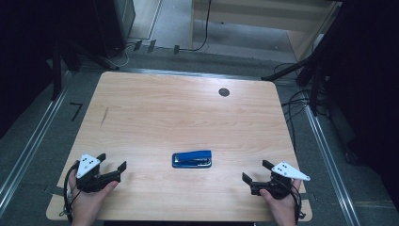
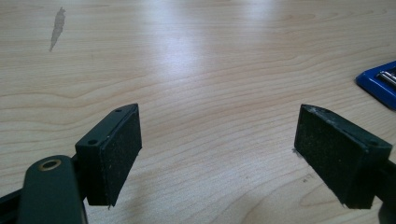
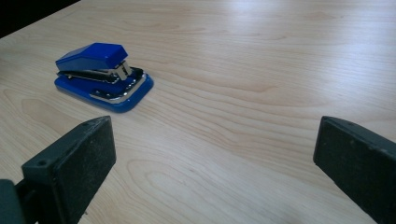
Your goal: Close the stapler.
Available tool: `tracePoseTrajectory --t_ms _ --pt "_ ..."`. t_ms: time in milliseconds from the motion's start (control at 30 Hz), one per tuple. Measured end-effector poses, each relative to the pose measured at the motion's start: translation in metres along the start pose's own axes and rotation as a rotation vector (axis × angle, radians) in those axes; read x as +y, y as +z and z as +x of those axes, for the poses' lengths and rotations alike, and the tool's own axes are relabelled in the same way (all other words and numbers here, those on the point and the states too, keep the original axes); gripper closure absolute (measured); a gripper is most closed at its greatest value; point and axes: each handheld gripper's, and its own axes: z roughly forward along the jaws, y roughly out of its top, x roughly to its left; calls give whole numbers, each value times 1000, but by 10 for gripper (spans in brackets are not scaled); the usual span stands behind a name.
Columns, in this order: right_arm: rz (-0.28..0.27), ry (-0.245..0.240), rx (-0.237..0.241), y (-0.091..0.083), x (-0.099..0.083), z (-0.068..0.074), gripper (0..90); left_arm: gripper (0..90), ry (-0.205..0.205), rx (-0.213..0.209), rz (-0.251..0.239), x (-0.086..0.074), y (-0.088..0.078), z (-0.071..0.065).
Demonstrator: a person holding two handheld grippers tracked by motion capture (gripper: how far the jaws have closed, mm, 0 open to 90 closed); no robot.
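- Left tongs (image 1: 113, 162): black body, white three-cornered top plate with small dark holes, black cable trailing by the wrist.
- Right tongs (image 1: 254, 172): same build.
- Pads (image 2: 121, 151): flat, black, rectangular, screw holes along top edge.

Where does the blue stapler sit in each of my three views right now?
High view: the blue stapler lies flat near the middle of the table's front half, between the left gripper and the right gripper.
Left gripper view: just its blue corner at the right edge.
Right gripper view: upper left, beyond the left-hand jaw.
Shared landmark: the light wooden tabletop it rests on.
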Motion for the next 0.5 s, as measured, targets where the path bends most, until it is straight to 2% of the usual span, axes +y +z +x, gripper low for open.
tracePoseTrajectory --t_ms 267,500 --pt "22 7 -51 -17 -13 -17 0 158 6 3 -5 0 0 0" --pt "23 63 -100 -27 -17 -29 0 159 10 4 -7 0 -1 -1"
